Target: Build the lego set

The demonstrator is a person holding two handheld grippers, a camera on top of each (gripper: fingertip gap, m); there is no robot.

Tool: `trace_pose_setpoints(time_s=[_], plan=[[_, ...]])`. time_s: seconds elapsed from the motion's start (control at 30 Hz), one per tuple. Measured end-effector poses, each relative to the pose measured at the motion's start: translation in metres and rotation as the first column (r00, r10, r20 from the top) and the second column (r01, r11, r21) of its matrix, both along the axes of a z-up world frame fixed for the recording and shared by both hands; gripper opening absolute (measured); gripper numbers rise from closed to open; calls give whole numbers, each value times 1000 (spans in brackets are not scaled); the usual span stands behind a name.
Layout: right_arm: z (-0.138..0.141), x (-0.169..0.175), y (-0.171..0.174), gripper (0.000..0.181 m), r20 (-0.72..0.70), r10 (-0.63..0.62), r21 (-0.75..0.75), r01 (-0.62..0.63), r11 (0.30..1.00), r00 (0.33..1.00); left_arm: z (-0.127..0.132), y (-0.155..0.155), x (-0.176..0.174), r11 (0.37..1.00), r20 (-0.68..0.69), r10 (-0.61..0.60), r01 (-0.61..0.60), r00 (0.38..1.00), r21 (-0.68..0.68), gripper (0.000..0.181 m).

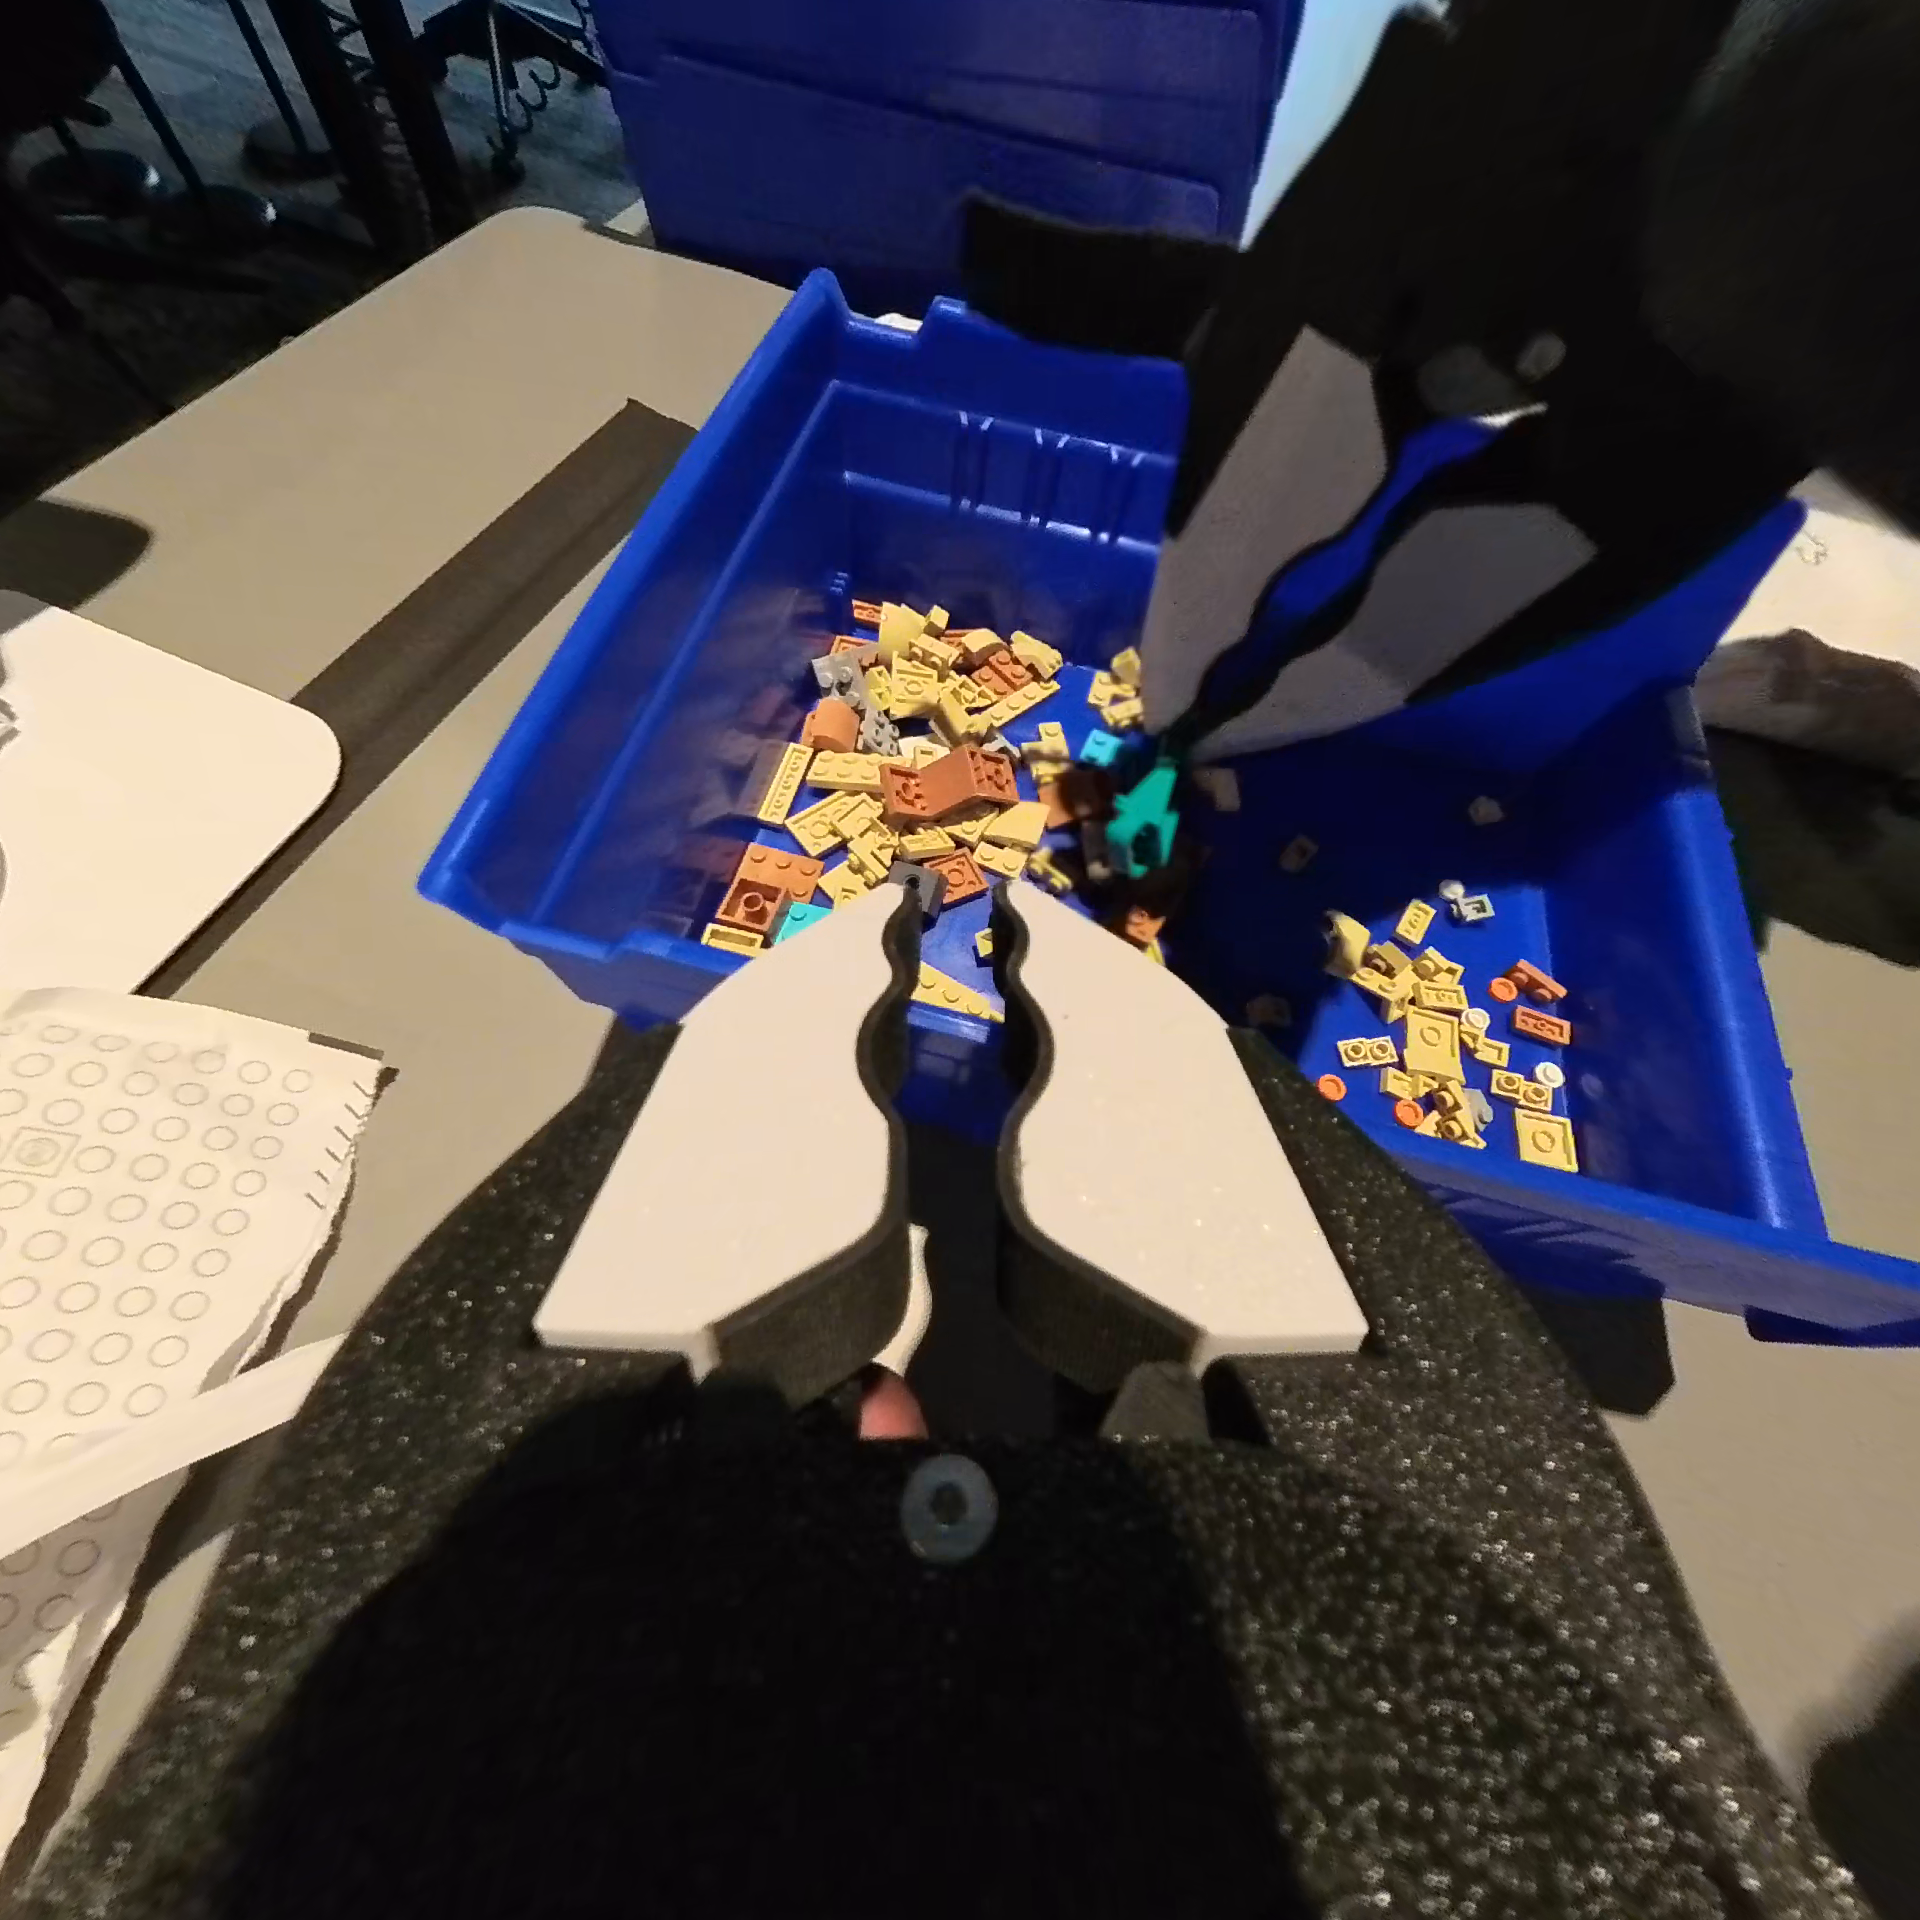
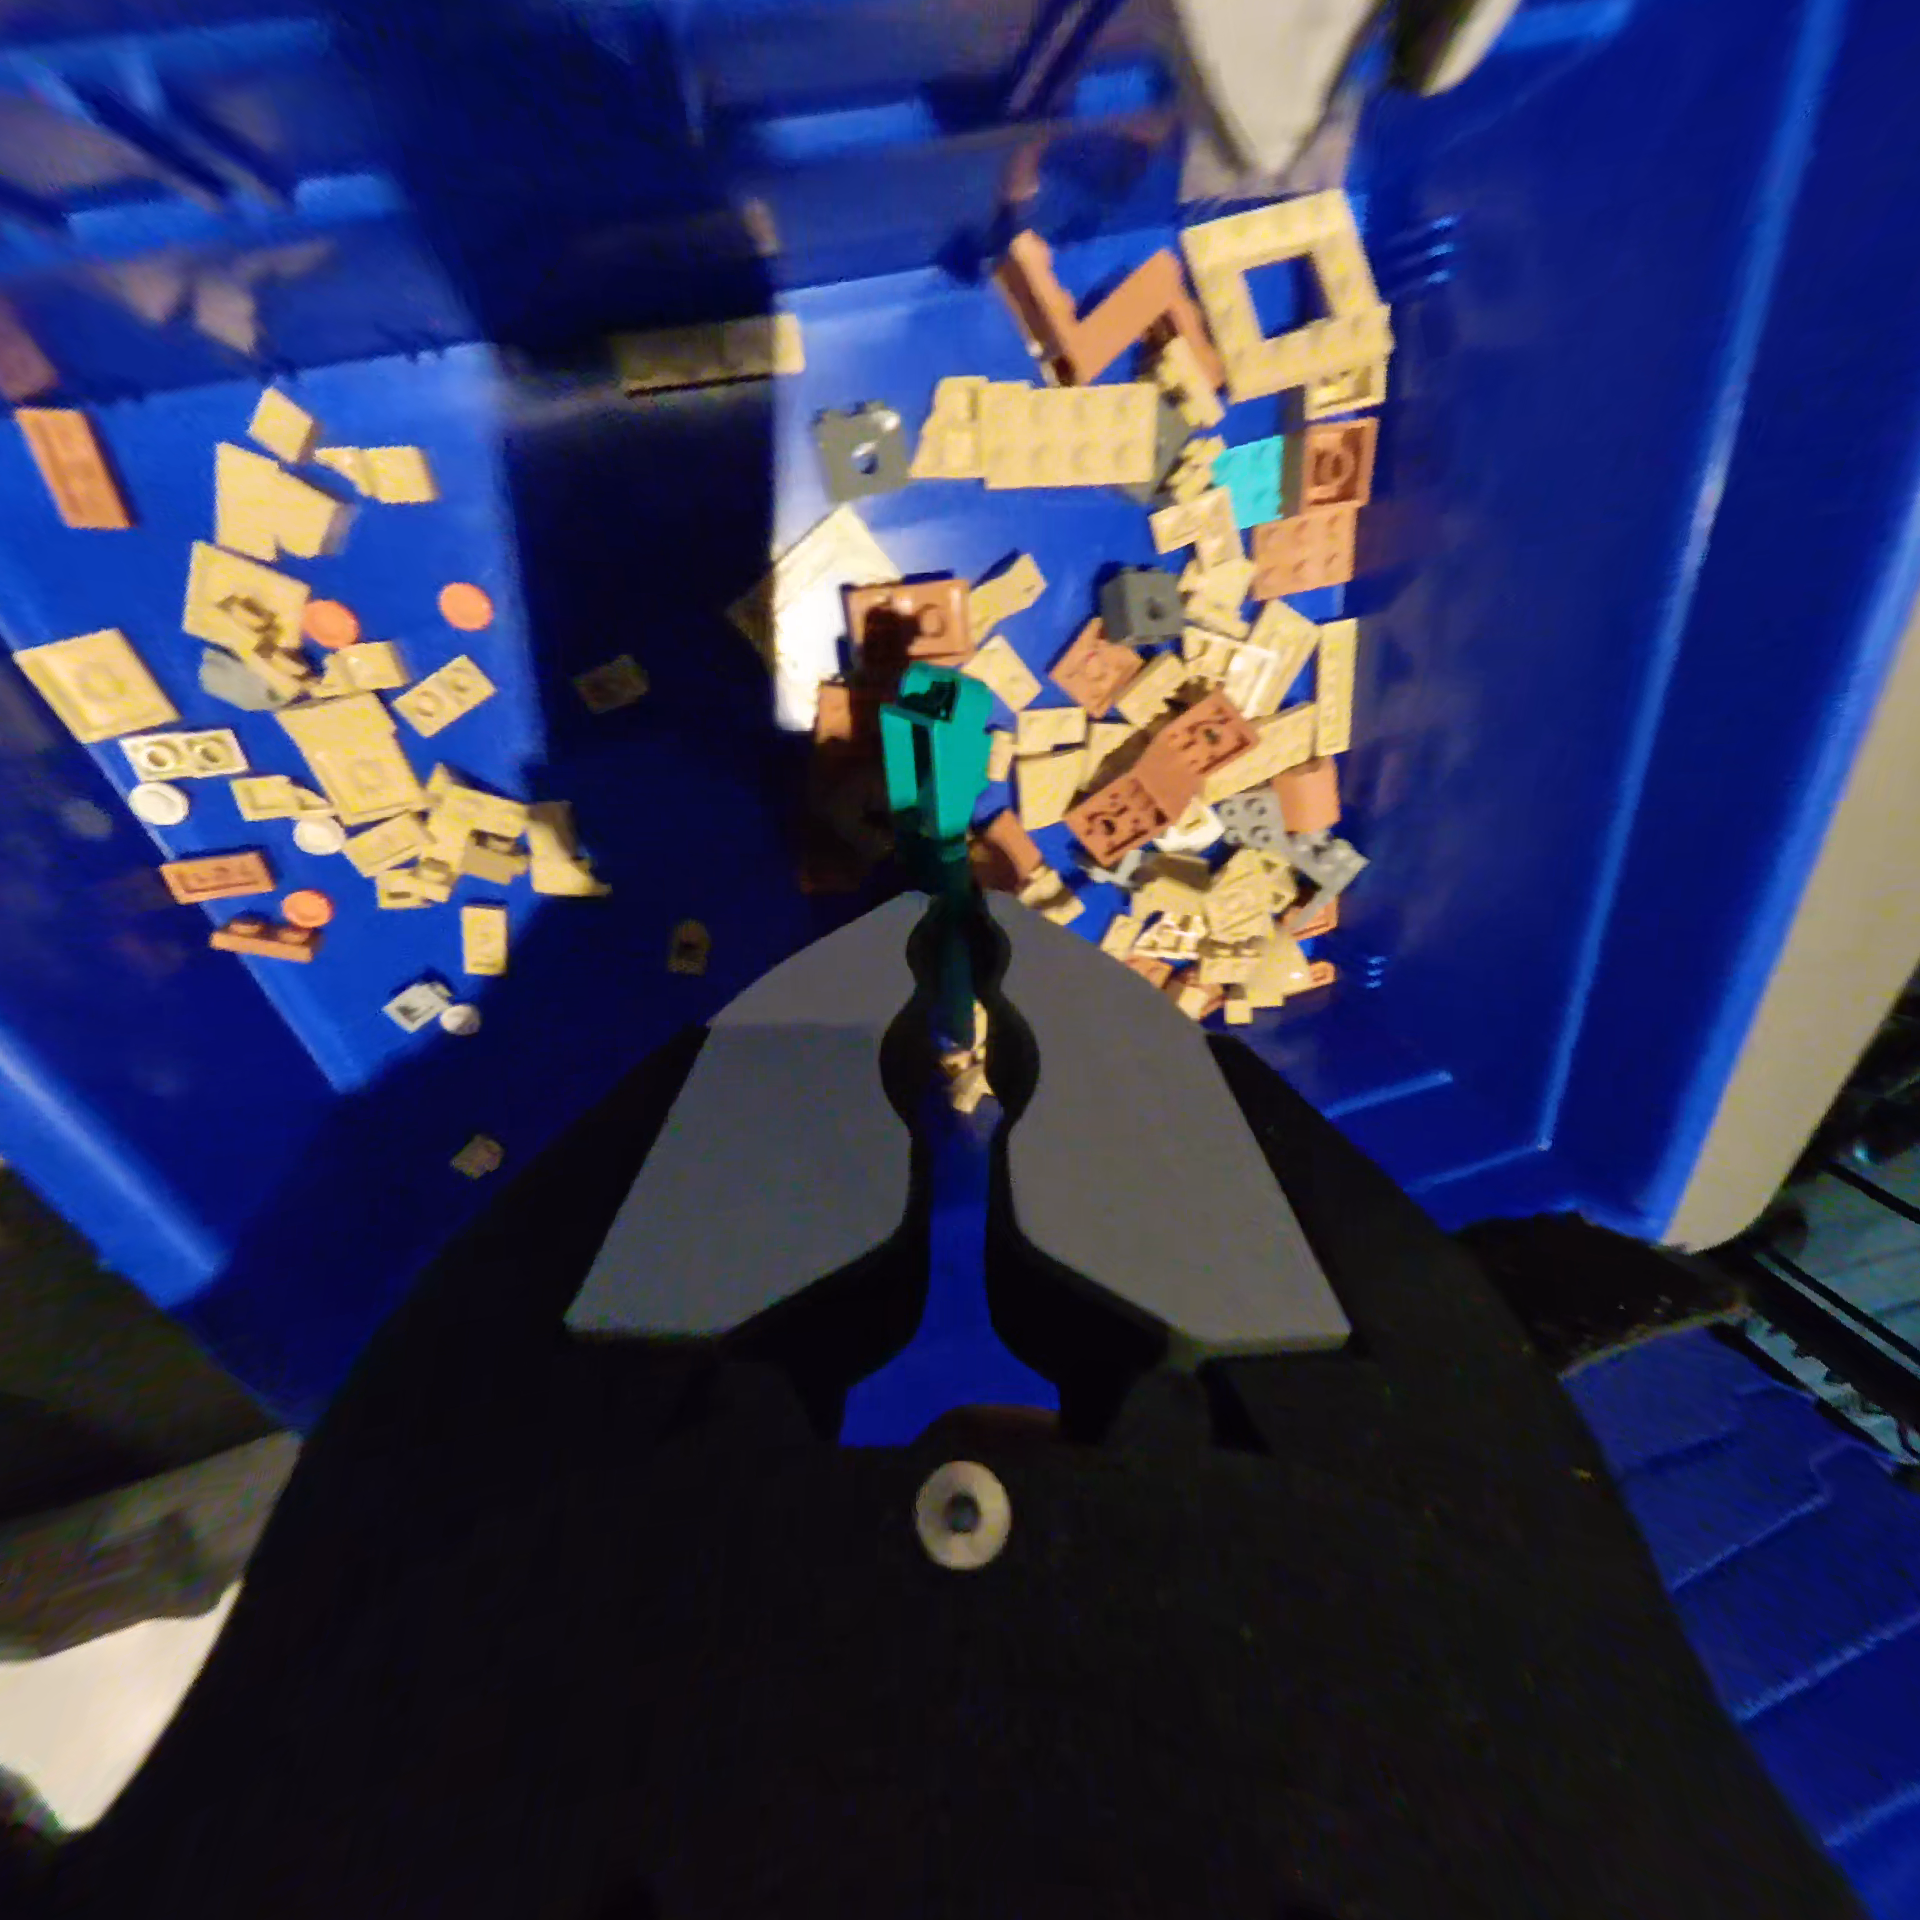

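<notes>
Teal piece: thin teal plastic lego part [image 2: 928, 764] clamped by right gripper [image 2: 957, 914], above large blue plastic bin [image 1: 582, 748]
Left gripper [image 1: 954, 902]: slightly apart, empty, near bin's edge
Advice: lift slowly, straight up, grip firm on the stem

Setting: workroom or lab bench – grey table [image 1: 343, 436], blue plastic sorting bins [image 1: 644, 665] of loose bricks [image 1: 914, 769], stacked blue crates [image 1: 935, 114] behind, chair legs [image 1: 156, 114] on floor

Hidden, blurred and cut-off parts

The right wrist view is blurred, so the small bricks [image 2: 343, 727] lose their shape; the teal piece [image 2: 928, 758] is partly hidden between the right tongs [image 2: 956, 914]; the perforated sheet [image 1: 135, 1226] is cut by the left edge.
</notes>
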State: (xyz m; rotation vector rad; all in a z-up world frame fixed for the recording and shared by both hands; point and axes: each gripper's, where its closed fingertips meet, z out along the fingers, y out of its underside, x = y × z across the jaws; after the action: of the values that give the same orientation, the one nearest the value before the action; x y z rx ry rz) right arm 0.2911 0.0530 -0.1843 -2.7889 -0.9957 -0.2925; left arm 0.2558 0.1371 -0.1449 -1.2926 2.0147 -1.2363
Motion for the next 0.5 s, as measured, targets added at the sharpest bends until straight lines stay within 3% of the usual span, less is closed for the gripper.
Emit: trace_pose_setpoints(time_s=[0.27,0.5], plan=[[-22,-19,-16,4,-89,46,-132,-58,990,995,0,-1,-1,1000,-4,-1,1,1000,6,13],[-35,1,-19,5,-10,-7,-183,5,983,1000,0,-1,-1,1000,-5,-3,3,1000,6,13]])
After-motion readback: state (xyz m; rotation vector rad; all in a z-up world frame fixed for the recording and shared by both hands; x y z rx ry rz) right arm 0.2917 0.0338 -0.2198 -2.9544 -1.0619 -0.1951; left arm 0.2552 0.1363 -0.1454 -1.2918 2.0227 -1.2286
